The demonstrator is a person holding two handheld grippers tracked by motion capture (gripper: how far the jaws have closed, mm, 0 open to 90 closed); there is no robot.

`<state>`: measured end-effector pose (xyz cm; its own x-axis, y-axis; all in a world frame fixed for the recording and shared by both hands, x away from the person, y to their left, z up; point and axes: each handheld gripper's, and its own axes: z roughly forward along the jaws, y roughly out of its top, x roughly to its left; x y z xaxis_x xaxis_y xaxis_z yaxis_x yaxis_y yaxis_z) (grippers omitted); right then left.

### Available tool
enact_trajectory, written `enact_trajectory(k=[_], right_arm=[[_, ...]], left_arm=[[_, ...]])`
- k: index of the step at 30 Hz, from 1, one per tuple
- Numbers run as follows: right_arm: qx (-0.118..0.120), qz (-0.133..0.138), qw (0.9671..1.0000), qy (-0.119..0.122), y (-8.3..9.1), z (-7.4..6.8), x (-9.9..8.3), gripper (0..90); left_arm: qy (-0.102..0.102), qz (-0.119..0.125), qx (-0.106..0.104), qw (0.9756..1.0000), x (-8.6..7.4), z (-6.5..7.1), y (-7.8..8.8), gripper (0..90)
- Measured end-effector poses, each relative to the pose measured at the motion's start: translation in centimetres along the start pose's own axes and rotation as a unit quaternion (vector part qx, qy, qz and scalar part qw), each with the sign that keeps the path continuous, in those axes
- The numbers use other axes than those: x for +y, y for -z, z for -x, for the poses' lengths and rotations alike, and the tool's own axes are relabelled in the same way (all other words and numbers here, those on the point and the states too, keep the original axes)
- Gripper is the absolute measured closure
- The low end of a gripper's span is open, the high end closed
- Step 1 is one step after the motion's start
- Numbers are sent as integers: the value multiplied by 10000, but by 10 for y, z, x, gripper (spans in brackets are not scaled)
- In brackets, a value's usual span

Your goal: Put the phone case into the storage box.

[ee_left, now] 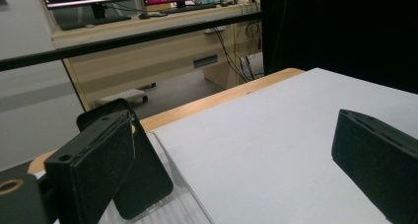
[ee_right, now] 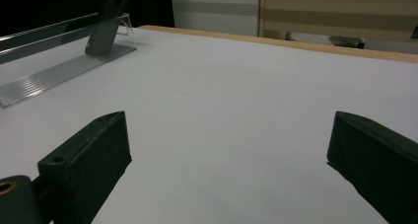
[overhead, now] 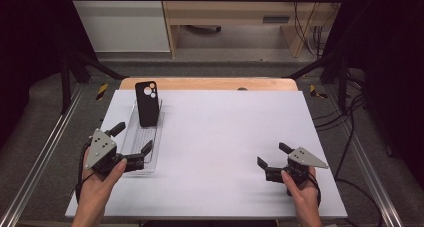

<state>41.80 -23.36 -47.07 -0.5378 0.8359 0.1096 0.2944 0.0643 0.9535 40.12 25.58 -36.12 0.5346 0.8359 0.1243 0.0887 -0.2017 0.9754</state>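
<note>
Phone case (overhead: 147, 103) stands propped at the far end of a clear ribbed tray (overhead: 131, 137), just ahead of the left tongs (overhead: 133, 138), and that looks like the thing in hand here. The left tongs hang over the near end of that tray with their jaws spread wide apart, nothing between them; in the left gripper view the case (ee_left: 143, 177) sits right behind the left-hand jaw, leaning back a little. Over to the other side, well apart from the tray, the right tongs (overhead: 270, 154) hover low over the bare white surface (overhead: 225, 132), jaws apart as well and empty; from the right gripper view the case (ee_right: 106, 24) is far off to the upper left, seen edge-on. It is black, matt, a slim rounded rectangle with pale round cut-outs near its top corner. My read: light as anything, thin-walled and a bit flexible, so a hard squeeze across the open face would buckle it, and the matt skin should give decent grip. Best bet is to pinch it by its two long side edges, about mid-height, and lift it straight off the tray, since the tray itself looks slippery and likely to skid.
</note>
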Motion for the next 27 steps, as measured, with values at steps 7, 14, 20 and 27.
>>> enact_trajectory(k=[7,14,20,27], right_arm=[[-10,-3,10000,64,0,-3,0,31],[-19,-3,9999,102,-1,-4,0,31],[-28,-9,9999,125,-1,-4,0,31],[-15,23,10000,75,-1,-4,0,32]], left_arm=[[41,130,-103,9999,-8,-2,12,16],[112,231,-36,9997,-20,-10,17,15],[161,309,-77,9994,-31,-14,15,15],[44,327,-109,9994,-44,-16,14,12]])
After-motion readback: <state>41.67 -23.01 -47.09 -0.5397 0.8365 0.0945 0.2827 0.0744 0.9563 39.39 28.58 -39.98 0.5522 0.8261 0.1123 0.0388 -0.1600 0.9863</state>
